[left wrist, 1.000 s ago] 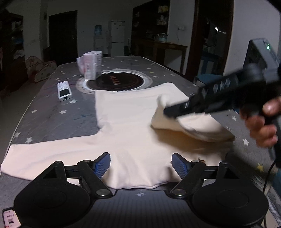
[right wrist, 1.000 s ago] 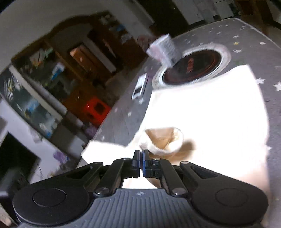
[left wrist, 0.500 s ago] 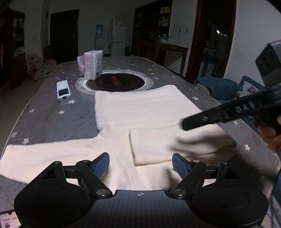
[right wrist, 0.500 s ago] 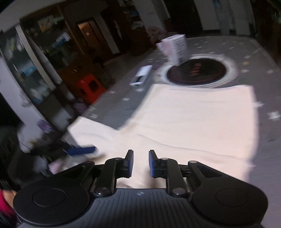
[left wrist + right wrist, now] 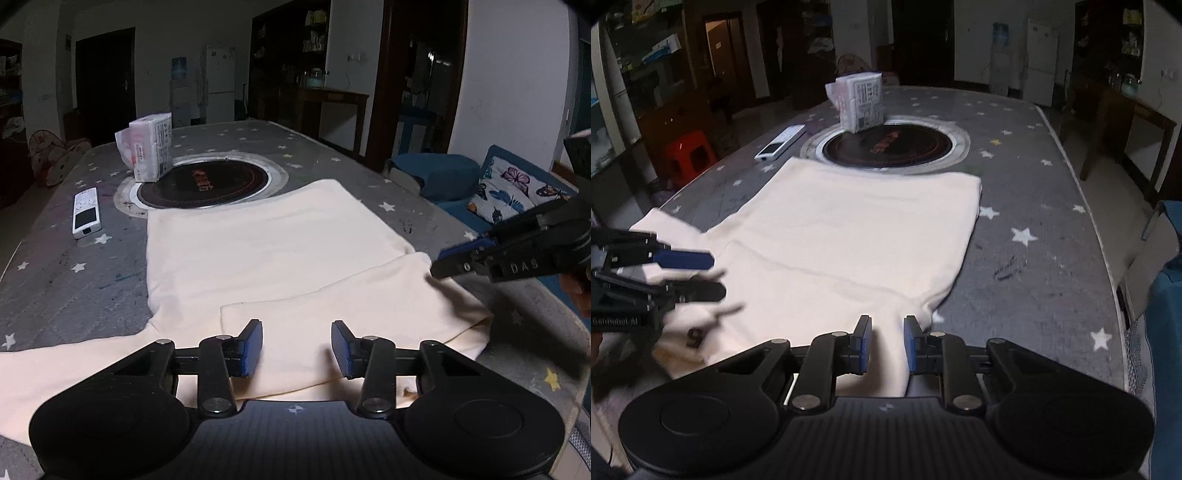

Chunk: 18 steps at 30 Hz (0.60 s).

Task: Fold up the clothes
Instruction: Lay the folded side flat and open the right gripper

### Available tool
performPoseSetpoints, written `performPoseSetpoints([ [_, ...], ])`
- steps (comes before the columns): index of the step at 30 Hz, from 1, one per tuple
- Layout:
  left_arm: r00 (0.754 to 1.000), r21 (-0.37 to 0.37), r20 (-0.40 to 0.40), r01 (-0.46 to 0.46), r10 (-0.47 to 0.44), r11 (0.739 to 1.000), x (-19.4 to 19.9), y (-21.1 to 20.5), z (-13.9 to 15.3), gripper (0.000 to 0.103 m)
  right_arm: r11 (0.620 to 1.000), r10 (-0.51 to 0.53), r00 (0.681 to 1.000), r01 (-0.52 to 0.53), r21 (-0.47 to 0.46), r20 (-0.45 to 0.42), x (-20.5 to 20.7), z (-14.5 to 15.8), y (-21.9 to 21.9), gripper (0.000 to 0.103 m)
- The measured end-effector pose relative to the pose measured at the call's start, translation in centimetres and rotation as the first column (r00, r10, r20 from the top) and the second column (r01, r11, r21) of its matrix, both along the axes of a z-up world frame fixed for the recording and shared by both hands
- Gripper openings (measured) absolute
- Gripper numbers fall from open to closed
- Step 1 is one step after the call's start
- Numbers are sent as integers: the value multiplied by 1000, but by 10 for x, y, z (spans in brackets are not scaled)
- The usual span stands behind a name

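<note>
A cream long-sleeved top (image 5: 266, 258) lies flat on the grey star-patterned table (image 5: 66, 280). Its right sleeve (image 5: 354, 310) is folded across the chest; its left sleeve (image 5: 55, 369) lies stretched out to the left. My left gripper (image 5: 296, 345) is open, empty, low over the near edge of the top. My right gripper (image 5: 885, 341) is open over the folded shoulder (image 5: 908, 306) of the top (image 5: 849, 236). It also shows in the left wrist view (image 5: 458, 258) at the right edge of the top. The left gripper shows in the right wrist view (image 5: 698, 273), open.
A round black hob (image 5: 203, 181) sits in the table past the top, with a white packet (image 5: 147, 151) at its rim. A white remote (image 5: 86, 212) lies to the left. A blue sofa with a butterfly cushion (image 5: 517, 188) stands at the right.
The right gripper laid the right sleeve across the chest, let it go and opened. It then drew back to the right edge of the top. The left gripper barely moved.
</note>
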<state>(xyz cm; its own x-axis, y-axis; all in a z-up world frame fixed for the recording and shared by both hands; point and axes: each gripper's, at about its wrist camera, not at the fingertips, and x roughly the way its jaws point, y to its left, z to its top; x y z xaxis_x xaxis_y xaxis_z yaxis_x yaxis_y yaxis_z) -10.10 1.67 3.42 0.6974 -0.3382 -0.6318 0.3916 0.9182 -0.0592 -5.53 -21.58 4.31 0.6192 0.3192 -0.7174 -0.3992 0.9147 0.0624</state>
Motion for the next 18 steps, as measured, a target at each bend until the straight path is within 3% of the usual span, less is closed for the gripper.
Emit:
performPoseSetpoints([
  [4,999,14,-27,-18,18,1000,6,2,-7,43,1000,3,1000,-3,-1,8,11,-9,5,17],
  [8,999,18,-32,-39,40,999,8,5,-11,44,998,21,999,-20,-58,27,13,-16,13,16],
  [18,999,1,-30,-32,32,1000,-6,8,-6,49,990,117,992,-112,-85,50,-33,2,14,16],
])
